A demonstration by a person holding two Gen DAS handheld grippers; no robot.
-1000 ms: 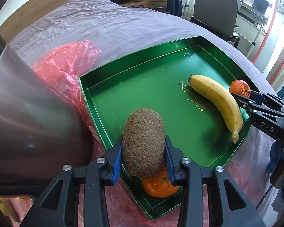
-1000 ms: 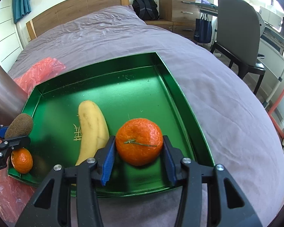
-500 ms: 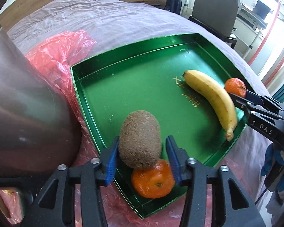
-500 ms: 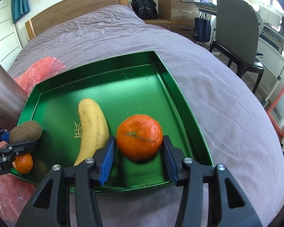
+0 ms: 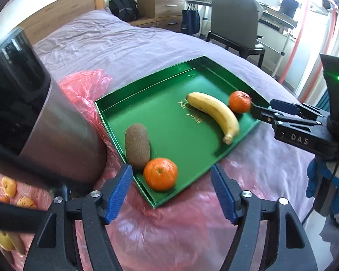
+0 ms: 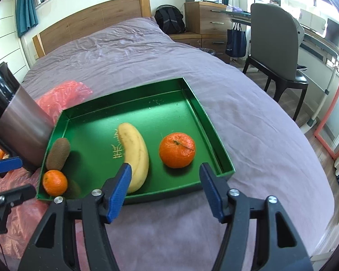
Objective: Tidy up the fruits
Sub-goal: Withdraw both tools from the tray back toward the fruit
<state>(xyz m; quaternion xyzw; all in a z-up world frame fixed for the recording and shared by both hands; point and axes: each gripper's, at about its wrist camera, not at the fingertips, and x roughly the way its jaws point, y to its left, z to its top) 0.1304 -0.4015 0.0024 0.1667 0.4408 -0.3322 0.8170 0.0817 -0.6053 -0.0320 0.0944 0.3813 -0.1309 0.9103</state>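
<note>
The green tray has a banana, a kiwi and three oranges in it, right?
Not quite. The tray holds two oranges, not three: one right of the banana, one in the near corner by the kiwi. The right wrist view shows it all.

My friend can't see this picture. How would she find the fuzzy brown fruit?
Look at the green tray on the purple bed. In its near-left corner, beside the metal bin, lies the kiwi, touching a small orange. It is the only brown, fuzzy, egg-shaped fruit there.
</note>
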